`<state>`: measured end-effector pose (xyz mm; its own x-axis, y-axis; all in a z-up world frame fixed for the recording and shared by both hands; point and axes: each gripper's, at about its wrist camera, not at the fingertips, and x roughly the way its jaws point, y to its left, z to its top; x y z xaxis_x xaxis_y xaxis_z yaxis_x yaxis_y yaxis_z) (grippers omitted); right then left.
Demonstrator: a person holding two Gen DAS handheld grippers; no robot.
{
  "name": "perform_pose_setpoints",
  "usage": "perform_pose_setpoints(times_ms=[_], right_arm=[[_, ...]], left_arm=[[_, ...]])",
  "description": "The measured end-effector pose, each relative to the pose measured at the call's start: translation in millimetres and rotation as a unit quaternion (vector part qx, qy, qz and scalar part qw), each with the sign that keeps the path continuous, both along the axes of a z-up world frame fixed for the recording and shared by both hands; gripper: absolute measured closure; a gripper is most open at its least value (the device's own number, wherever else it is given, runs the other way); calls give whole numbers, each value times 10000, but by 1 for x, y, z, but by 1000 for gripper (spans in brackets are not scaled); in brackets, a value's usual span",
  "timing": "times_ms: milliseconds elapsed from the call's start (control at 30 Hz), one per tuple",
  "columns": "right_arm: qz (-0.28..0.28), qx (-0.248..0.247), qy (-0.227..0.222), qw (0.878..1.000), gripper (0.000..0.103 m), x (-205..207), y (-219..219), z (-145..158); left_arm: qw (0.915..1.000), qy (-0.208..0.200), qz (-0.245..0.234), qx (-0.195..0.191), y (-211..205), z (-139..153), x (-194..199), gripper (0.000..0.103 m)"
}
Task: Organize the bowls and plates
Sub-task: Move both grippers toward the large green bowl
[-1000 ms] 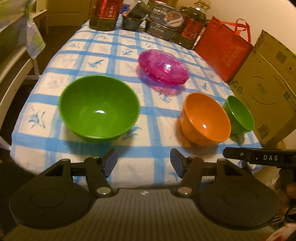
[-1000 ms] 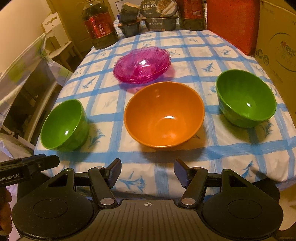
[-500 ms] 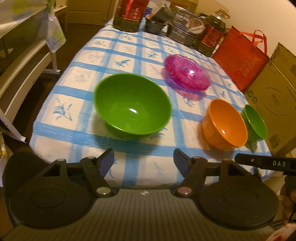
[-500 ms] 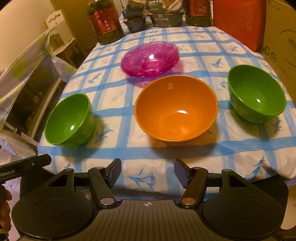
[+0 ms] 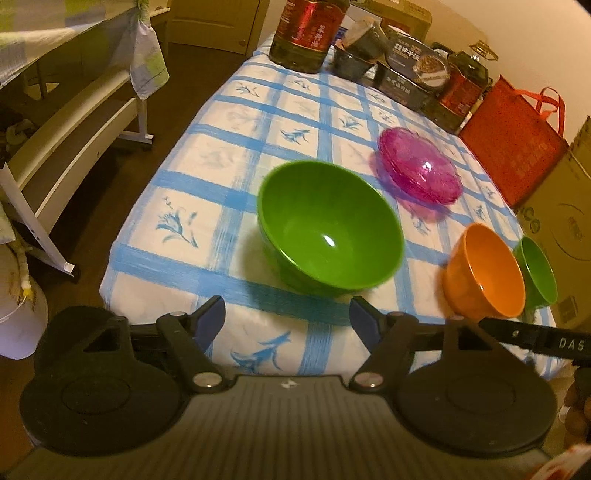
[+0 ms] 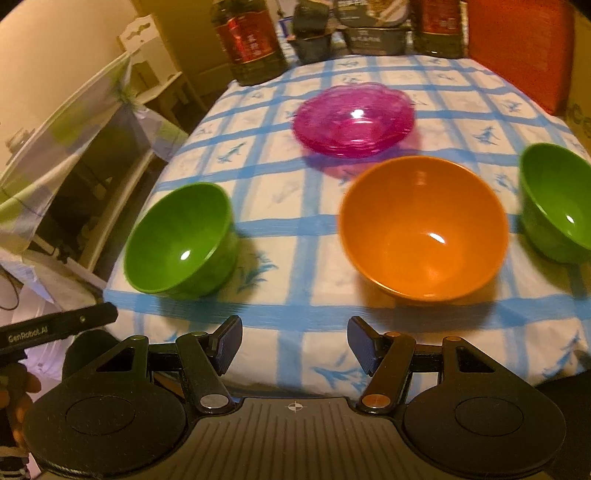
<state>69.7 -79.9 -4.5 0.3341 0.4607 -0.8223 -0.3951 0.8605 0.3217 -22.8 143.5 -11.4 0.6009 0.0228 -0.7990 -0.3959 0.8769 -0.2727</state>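
Observation:
Three bowls and a stack of pink glass plates (image 5: 421, 166) stand on a blue-checked tablecloth (image 5: 207, 206). In the left wrist view a green bowl (image 5: 328, 229) sits just beyond my left gripper (image 5: 286, 321), whose jaws are opening with nothing between them. An orange bowl (image 5: 484, 273) and a second green bowl (image 5: 535, 269) stand further right. In the right wrist view the orange bowl (image 6: 424, 229) lies ahead and slightly right of my right gripper (image 6: 295, 343), which is open and holds nothing. Green bowls (image 6: 181, 240) (image 6: 557, 203) flank it, and the pink plates (image 6: 354, 118) sit behind.
Oil bottles (image 5: 306, 33) and dark food boxes (image 5: 406, 77) line the table's far end. A red bag (image 5: 513, 140) and a cardboard box (image 5: 561, 221) stand against the right side. A pale bench (image 5: 74, 125) is left of the table. Both grippers hover at the near edge.
Both grippers have shifted left, so the bowls sit further right in each view. The left gripper's jaws stand wider apart than before. No bowl or plate has moved on the table.

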Motion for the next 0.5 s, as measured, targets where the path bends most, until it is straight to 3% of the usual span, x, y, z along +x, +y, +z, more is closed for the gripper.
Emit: perform_pose_setpoints(times_ms=[500], right_arm=[[263, 192, -80, 9994, 40, 41, 57, -5]], left_arm=[[10000, -53, 62, -48, 31, -8, 41, 29]])
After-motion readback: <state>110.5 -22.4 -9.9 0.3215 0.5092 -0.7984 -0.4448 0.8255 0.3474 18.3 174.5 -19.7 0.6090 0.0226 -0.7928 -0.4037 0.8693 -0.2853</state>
